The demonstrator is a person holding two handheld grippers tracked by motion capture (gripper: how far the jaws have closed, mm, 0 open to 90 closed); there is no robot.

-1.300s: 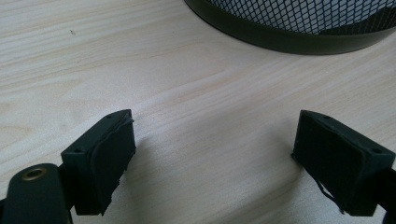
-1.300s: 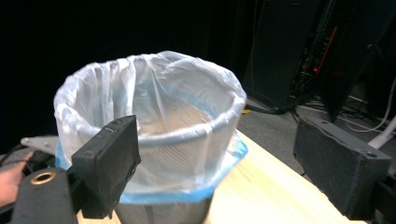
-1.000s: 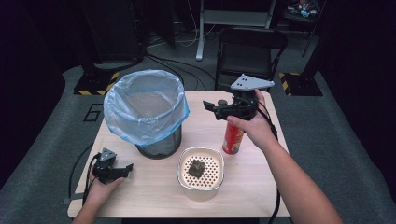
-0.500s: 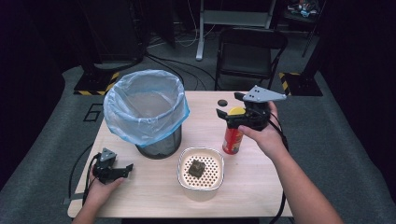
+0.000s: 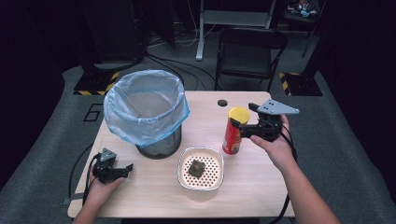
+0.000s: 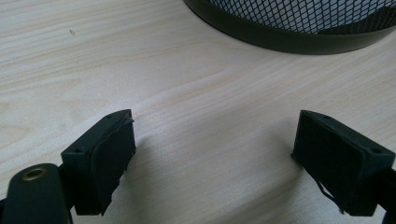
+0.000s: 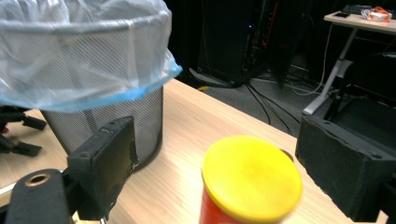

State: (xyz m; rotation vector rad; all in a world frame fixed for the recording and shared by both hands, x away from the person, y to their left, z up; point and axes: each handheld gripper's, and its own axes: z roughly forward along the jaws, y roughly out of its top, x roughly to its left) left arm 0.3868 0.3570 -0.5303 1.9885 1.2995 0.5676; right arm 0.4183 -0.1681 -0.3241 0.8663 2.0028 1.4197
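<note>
left gripper [image 5: 125, 169]: resting on the table [image 5: 261, 186] near the front left corner, jaws standing wide apart with only bare wood between the pads [image 6: 107, 154]; nothing being held, looks parked
strainer bowl [image 5: 201, 168]: sitting front-centre on the table, a small dark lump [image 5: 196, 167] lying inside it; nothing is reaching for it right now
right gripper [image 5: 238, 129]: coming in level at the top of the chip can, jaws spread and having just been opening a little further; can top is sitting between them in the right gripper view, but the pads [image 7: 109, 161] aren't pressing on it
chip can [image 5: 233, 130]: red tube with yellow lid [image 7: 251, 176], standing upright on the table just right of the strainer bowl, well apart from the bin; not gripped yet
trash bin [image 5: 145, 112]: black mesh basket with blue liner, standing back-left, mouth open; liner looks empty as far as the high view is showing
progress: early stage, judging by layout; approach to the can is nearly done, grasp not made
remaining: closing on the can, lifting it, carrying it over, probably to the bin; the lump in the bowl likely waiting its turn
</note>
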